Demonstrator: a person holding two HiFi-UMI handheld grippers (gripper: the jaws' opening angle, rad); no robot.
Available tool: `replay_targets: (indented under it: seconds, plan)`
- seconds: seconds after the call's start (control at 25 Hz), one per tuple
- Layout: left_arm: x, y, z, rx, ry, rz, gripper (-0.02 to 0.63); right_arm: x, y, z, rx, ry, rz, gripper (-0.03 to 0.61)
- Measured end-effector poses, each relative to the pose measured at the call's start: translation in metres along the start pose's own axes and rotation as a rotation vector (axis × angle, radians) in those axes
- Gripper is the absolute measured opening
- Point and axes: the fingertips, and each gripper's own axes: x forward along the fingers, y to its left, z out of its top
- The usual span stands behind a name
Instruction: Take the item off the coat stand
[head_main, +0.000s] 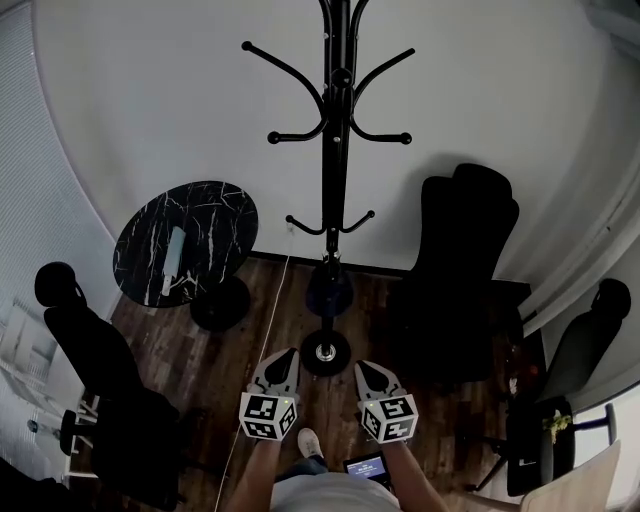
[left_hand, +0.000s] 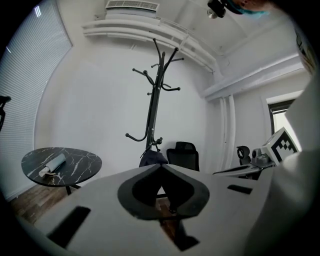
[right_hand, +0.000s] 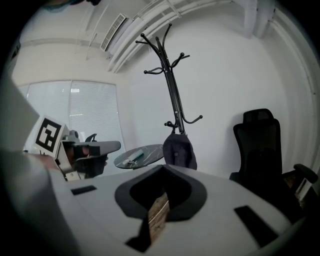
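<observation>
Hanging from a low hook of the tall black metal coat stand (head_main: 338, 150), the dark fabric bag (head_main: 329, 290) is well ahead of me. My left gripper (head_main: 287, 357) and right gripper (head_main: 363, 368) are both closed on nothing, above the dark wood floor (head_main: 250, 340). A round black marble table (head_main: 200, 225) stands to the left and a black office chair (head_main: 460, 260) to the right.

Dim, desaturated frames; strong fisheye distortion
</observation>
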Motion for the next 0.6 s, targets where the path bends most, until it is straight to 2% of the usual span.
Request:
replay_targets:
  seconds: [0.4, 0.6]
  plan:
    - [0.083, 0.034, -0.002, -0.021, 0.099, -0.101, 0.020, 0.065, -0.044, 0.020, 0.012, 0.026, -0.115, 0.012]
    - [0.110, 0.036, -0.017, 0.027, 0.168, -0.194, 0.021, 0.094, -0.050, 0.017, 0.012, 0.041, -0.150, 0.012]
